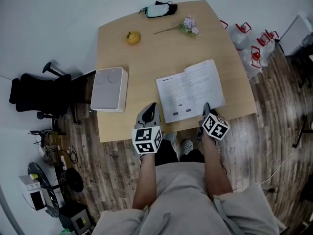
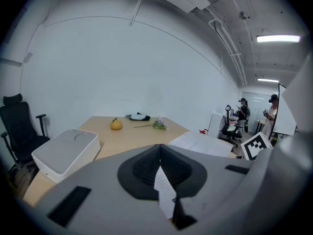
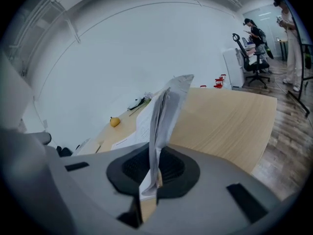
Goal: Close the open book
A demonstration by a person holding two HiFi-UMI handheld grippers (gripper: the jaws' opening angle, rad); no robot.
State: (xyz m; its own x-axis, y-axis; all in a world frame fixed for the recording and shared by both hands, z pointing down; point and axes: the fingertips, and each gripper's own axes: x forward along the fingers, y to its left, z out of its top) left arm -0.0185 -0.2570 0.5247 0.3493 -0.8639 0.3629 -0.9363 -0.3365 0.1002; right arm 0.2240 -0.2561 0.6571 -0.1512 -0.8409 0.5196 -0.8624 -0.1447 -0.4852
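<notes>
An open white-paged book lies on the light wooden tabletop. The left hand-held gripper is at its near left edge, the right hand-held gripper at its near right corner. A white square box sits left of it.

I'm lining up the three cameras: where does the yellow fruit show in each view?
Head view: yellow fruit, upper left of centre.
Left gripper view: the fruit, left of centre, mid-height.
Right gripper view: the fruit, small, left of centre.
Shared landmark: the open book, right of the fruit in every view.
</notes>
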